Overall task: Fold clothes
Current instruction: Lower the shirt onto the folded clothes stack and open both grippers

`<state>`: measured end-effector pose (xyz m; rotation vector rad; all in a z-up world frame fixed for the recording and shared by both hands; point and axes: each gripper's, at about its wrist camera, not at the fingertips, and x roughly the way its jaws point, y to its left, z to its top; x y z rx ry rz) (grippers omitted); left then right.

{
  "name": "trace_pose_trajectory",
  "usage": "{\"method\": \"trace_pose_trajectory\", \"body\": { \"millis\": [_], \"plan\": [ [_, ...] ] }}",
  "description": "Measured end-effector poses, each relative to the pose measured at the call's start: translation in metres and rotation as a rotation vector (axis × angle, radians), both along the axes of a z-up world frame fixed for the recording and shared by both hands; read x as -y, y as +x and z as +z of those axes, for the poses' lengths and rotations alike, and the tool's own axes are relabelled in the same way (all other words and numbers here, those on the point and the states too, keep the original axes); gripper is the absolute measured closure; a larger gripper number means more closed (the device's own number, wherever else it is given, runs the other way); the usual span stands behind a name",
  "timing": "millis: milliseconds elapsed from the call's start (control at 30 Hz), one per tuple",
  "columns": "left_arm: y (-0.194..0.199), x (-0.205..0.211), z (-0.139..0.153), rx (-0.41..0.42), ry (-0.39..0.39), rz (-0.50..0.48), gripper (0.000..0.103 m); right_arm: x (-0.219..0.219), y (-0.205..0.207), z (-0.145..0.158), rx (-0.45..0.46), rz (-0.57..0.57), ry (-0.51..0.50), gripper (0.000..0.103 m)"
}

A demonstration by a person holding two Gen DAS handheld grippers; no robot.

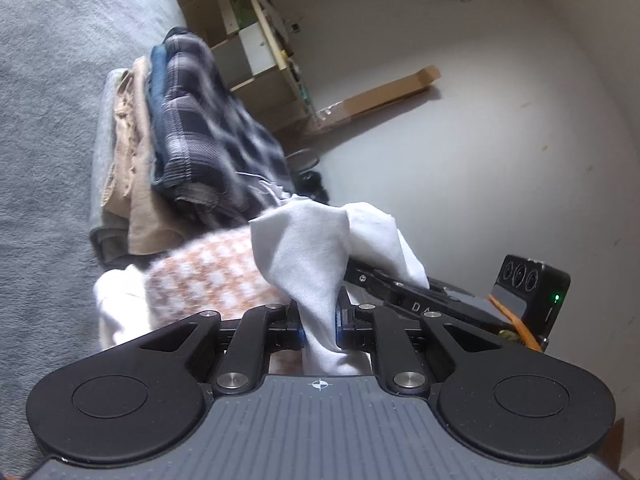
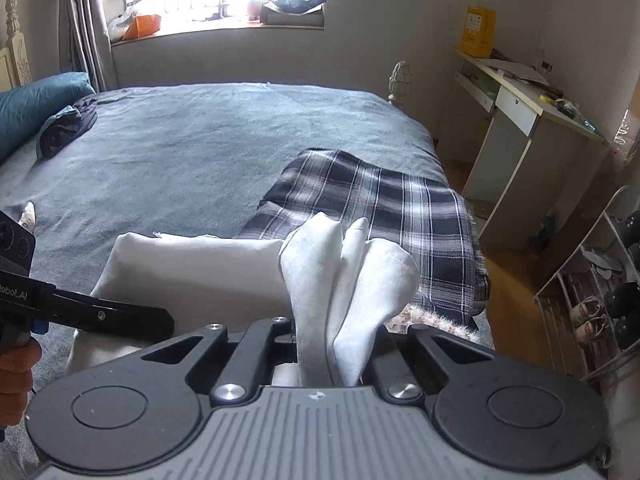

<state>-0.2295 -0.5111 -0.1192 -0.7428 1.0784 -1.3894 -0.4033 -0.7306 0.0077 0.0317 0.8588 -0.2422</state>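
Observation:
A white garment (image 2: 192, 272) lies on the grey bed (image 2: 180, 152), and both grippers hold bunched folds of it. My left gripper (image 1: 318, 320) is shut on a white fold (image 1: 304, 248) that rises between its pads. My right gripper (image 2: 336, 336) is shut on another bunch of the same cloth (image 2: 352, 272). The left gripper's finger (image 2: 100, 314) reaches in from the left in the right wrist view, just over the garment. Beyond it sits a stack of folded clothes with a dark plaid piece (image 2: 372, 208) on top. An orange-and-white checked cloth (image 1: 208, 276) lies under the white one.
Under the plaid piece (image 1: 208, 128), the stack holds blue, beige and grey layers. A teal pillow (image 2: 36, 96) and a dark garment (image 2: 68, 124) lie at the bed's far left. A white desk (image 2: 520, 120) and a wire shoe rack (image 2: 592, 300) stand right of the bed. A hand (image 2: 16, 368) shows at the left edge.

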Motion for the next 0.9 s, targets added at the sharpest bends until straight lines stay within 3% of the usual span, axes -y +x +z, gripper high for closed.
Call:
{"method": "trace_pose_trajectory", "body": {
  "millis": [100,167,333,433,567,633,767,900],
  "plan": [
    [0.001,-0.003,0.002,0.015,-0.003,-0.011,0.085,0.013,-0.002,-0.007,0.012,-0.076,0.037,0.069],
    [0.000,-0.005,0.006,0.041,0.002,-0.018,0.071,0.023,-0.010,-0.004,0.049,-0.137,0.065,0.052],
    [0.002,-0.005,0.012,0.046,0.027,-0.015,0.057,0.054,-0.048,0.011,0.151,-0.373,0.130,0.038],
    [0.003,-0.002,0.015,0.042,0.044,-0.010,0.053,0.069,-0.082,0.021,0.211,-0.594,0.141,0.037],
    [0.003,0.004,0.017,0.051,0.060,-0.008,0.053,0.059,-0.166,0.038,0.478,-0.771,0.330,0.037],
    [0.003,0.004,0.017,0.048,0.064,-0.006,0.053,0.042,-0.207,0.041,0.562,-0.819,0.366,0.037],
    [0.003,0.007,0.018,0.056,0.078,0.000,0.055,0.016,-0.273,0.029,0.653,-0.898,0.506,0.037],
    [0.001,0.008,0.021,0.070,0.099,0.012,0.056,0.003,-0.306,0.004,0.652,-0.953,0.657,0.036]
  ]
}}
